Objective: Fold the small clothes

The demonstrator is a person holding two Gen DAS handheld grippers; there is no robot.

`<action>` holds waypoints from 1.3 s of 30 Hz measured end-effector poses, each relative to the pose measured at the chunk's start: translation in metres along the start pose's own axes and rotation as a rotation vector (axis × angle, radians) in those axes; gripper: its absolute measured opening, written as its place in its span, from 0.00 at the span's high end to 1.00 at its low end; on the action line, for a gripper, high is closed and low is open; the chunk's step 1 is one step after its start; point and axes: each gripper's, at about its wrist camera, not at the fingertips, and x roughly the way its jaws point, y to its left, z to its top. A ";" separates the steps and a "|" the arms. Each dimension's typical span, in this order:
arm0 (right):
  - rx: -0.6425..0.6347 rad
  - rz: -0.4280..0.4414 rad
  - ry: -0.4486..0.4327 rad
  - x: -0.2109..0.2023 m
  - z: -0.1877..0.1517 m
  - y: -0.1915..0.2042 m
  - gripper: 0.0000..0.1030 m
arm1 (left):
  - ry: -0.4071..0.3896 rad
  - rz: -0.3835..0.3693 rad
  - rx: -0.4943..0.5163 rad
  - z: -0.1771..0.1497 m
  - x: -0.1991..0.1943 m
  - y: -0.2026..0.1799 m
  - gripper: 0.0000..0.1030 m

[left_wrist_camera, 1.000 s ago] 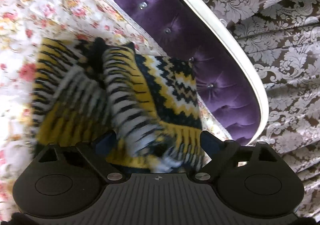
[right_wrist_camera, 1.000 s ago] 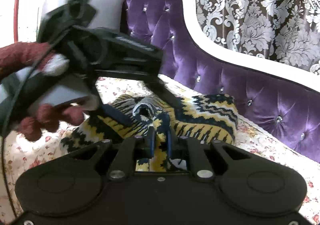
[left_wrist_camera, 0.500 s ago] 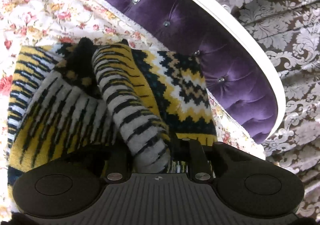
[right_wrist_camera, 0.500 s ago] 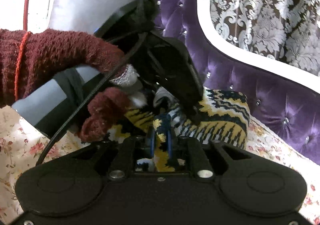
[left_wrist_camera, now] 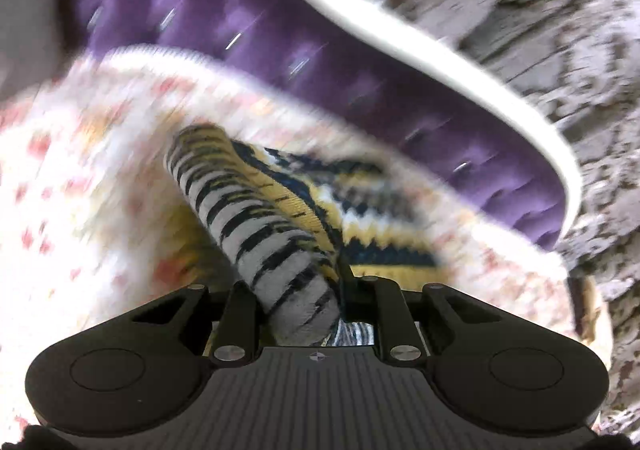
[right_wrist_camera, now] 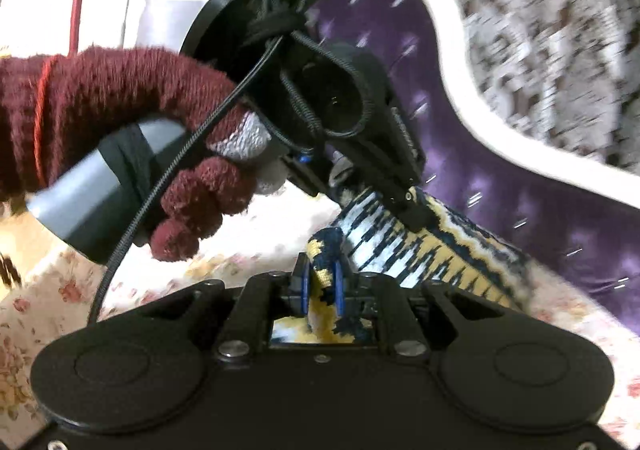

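Sweater (left_wrist_camera: 360,210) lies on the bedspread (left_wrist_camera: 80,190), before the headboard (left_wrist_camera: 280,50); curtain (left_wrist_camera: 540,30) behind; left gripper (right_wrist_camera: 400,210) above the sweater.

I'm looking at a purple tufted sofa back (left_wrist_camera: 248,22) with glinting buttons, edged by a curving white frame (left_wrist_camera: 400,46). Below it lies a white floral cover (left_wrist_camera: 60,178) over the seat. Behind the sofa back hangs brown-and-silver damask fabric (right_wrist_camera: 540,10). Both views are motion-blurred.
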 end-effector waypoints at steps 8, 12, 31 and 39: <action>-0.111 0.105 0.101 0.016 -0.033 0.013 0.46 | -0.051 -0.057 -0.109 -0.019 0.005 0.035 0.54; -0.051 0.117 0.079 -0.011 -0.034 -0.007 0.44 | -0.109 0.023 -0.073 -0.021 -0.018 0.023 0.29; 0.182 -0.097 0.255 -0.007 -0.060 -0.120 0.35 | -0.046 0.133 0.015 -0.091 -0.010 -0.029 0.29; 0.360 -0.053 0.242 -0.027 -0.084 -0.135 0.33 | -0.068 0.165 0.017 -0.103 -0.013 -0.037 0.29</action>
